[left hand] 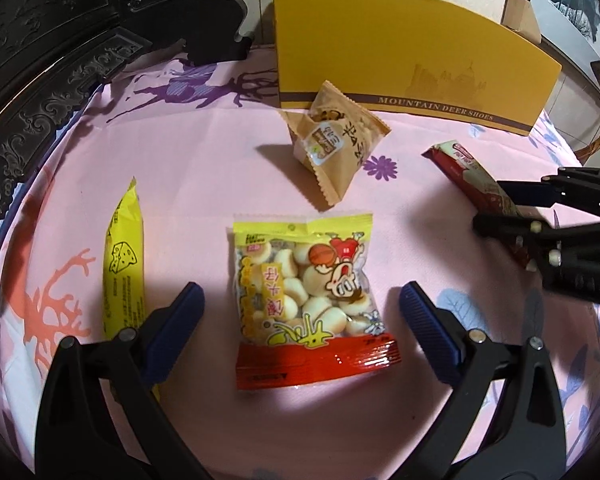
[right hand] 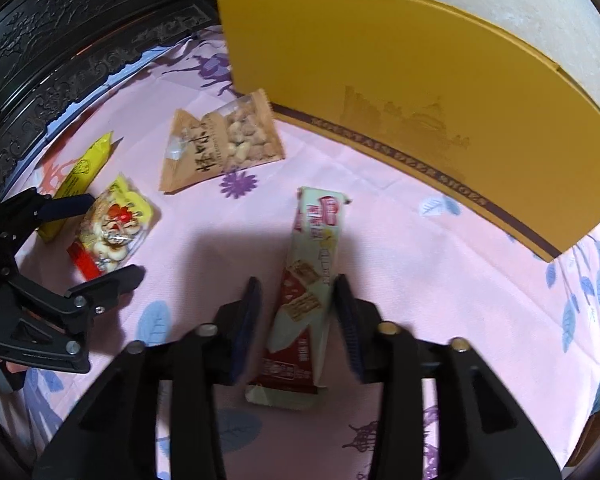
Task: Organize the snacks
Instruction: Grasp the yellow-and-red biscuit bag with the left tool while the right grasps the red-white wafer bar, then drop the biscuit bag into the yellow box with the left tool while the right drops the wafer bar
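Note:
My left gripper [left hand: 300, 300] is open, one finger on each side of a clear bag of round biscuits [left hand: 308, 300] with yellow top and red bottom, lying flat on the pink cloth. My right gripper [right hand: 298, 292] is open around a long red-and-white cracker pack [right hand: 306, 280]; the fingers stand close beside it, not clamped. That pack also shows in the left wrist view [left hand: 476, 184]. A brown peanut bag [left hand: 336, 140] lies further back, and a yellow cheese stick pack [left hand: 124, 264] lies to the left. A yellow shoe box [left hand: 400, 52] stands at the back.
The table is covered with a pink patterned cloth [left hand: 220, 160]. Dark carved wooden furniture [left hand: 60, 60] borders the left and back left. The right gripper [left hand: 512, 208] enters the left wrist view from the right; the left gripper [right hand: 100, 240] shows at left in the right wrist view.

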`<state>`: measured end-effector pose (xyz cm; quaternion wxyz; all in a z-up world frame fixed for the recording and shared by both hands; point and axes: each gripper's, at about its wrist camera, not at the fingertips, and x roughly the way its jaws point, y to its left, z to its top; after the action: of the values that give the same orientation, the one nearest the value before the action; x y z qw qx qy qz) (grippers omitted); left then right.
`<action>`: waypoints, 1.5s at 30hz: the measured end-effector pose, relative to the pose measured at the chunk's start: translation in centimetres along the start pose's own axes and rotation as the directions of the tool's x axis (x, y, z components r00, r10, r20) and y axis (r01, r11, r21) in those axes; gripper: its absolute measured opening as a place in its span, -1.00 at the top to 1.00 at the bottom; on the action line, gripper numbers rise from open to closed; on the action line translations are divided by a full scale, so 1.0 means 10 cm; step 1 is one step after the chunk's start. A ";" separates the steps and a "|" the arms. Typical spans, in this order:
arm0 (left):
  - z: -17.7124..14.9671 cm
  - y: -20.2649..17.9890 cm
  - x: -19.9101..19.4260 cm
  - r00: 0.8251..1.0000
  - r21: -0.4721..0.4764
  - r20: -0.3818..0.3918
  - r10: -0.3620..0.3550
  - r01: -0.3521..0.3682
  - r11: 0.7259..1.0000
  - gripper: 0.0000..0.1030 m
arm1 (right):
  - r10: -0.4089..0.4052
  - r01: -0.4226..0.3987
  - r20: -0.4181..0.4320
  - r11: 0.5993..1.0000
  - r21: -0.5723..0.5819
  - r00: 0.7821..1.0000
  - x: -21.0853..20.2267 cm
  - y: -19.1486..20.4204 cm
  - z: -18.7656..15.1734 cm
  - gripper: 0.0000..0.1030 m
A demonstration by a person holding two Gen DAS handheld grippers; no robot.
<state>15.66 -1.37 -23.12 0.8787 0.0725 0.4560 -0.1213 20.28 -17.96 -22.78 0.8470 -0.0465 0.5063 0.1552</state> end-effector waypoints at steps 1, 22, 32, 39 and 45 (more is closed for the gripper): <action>0.00 0.00 0.00 1.000 -0.003 0.001 -0.004 0.004 1.000 -0.92 | 0.008 -0.009 -0.012 1.000 -0.022 1.000 0.02 0.05 0.01 -0.24; 0.33 -0.15 -0.77 0.982 0.046 0.176 -0.071 0.064 0.997 0.07 | -0.070 0.065 0.055 0.993 0.099 0.996 -0.76 -0.15 0.03 0.53; 1.61 -0.40 -1.23 0.908 0.115 0.396 -0.136 0.098 0.989 0.06 | -0.150 0.091 0.278 0.972 0.216 0.949 -1.53 -0.77 0.65 0.53; 2.44 -0.56 -0.89 0.924 0.156 0.351 -0.149 0.100 0.983 0.06 | -0.177 0.088 0.298 0.953 0.289 0.938 -1.48 -1.28 1.13 0.53; 2.90 -0.62 -0.37 0.968 0.159 0.227 -0.106 0.070 0.985 0.04 | -0.205 0.112 0.261 0.937 0.330 0.943 -1.21 -1.54 1.41 0.53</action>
<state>34.59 -13.73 -3.59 0.9121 0.1033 0.3416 -0.2018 31.58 -31.85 -6.63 0.9188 0.0696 0.3884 0.0091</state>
